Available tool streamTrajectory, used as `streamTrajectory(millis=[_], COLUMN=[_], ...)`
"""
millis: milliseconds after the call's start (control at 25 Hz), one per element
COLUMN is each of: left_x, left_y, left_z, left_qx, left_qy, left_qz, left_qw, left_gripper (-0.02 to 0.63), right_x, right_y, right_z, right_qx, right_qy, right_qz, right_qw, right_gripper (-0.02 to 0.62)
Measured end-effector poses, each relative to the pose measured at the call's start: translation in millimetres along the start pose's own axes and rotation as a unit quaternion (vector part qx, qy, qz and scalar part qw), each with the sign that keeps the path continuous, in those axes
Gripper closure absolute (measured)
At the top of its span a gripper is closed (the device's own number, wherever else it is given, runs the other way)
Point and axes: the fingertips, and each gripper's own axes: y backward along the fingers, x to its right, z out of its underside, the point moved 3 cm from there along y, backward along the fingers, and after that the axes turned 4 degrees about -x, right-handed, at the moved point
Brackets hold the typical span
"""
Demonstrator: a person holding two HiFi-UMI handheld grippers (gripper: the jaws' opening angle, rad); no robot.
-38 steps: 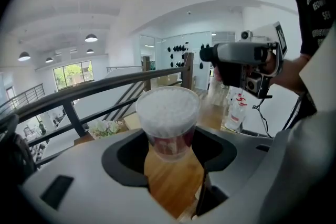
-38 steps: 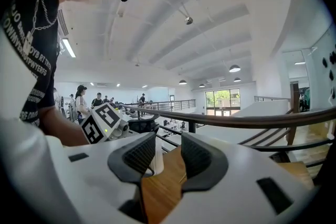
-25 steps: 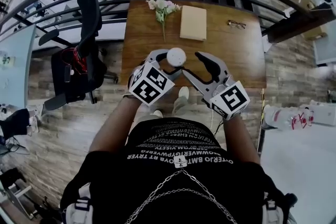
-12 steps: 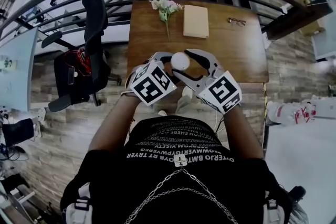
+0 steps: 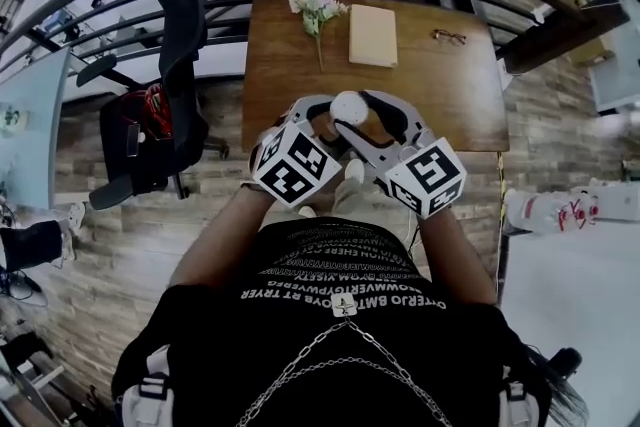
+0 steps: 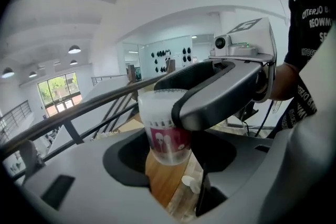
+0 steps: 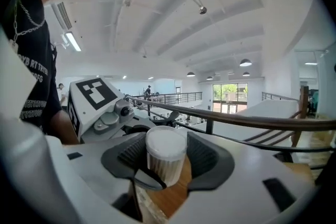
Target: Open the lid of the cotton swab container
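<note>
White lid point(image 7: 166, 140): my right claw point(image 7: 167, 159) has just been closing onto it. My left claw point(image 6: 170, 159) grips the tub point(image 6: 164, 139) above the table point(image 5: 445, 80).

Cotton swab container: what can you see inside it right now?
Through the clear wall of the cotton swab container, packed upright swab sticks show below the white lid. The lid is on and hides their tips; the red label blocks the view on its side.

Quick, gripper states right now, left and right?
Left gripper: closed on the cotton swab container, low on its body.
Right gripper: jaws just closed further, now on its lid.
</note>
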Motion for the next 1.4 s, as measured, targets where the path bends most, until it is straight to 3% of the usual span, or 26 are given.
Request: streamTrajectory(millis=[160, 280, 480, 880, 960, 1160, 1400], left_x=[10, 13, 6, -15, -22, -34, -52], left_y=[-7, -13, -14, -4, 3, 21, 47], left_z=[-2, -3, 2, 5, 2, 3, 10], left_qx=[0.009, 0.014, 0.011, 0.045, 0.060, 0.078, 0.081], left_qy=[0.022, 0.034, 0.034, 0.054, 0.058, 0.066, 0.085], left_qz=[0.007, 0.018, -0.002, -0.056, -0.073, -0.104, -0.138], left_qw=[0.9997, 0.9992, 0.9994, 0.9959, 0.9939, 0.9894, 0.9834], left_gripper=[0.351, 0.350, 0.342, 0.342, 0.342, 0.342, 0.342], right_x=[12, 22, 26, 33, 36, 37, 44], right_y=[13, 24, 33, 38, 38, 34, 50], right_z=[8, 7, 8, -6, -7, -4, 10], right_qx=[0.042, 0.099, 0.104, 0.102, 0.104, 0.118, 0.125], right_qy=[-0.090, -0.153, -0.107, -0.040, -0.044, -0.111, -0.135], right_qz=[-0.007, -0.015, 0.031, 0.061, 0.060, 0.040, 0.047], right_qw=[0.995, 0.983, 0.988, 0.992, 0.992, 0.986, 0.982], right_gripper=[0.348, 0.348, 0.361, 0.407, 0.403, 0.379, 0.380])
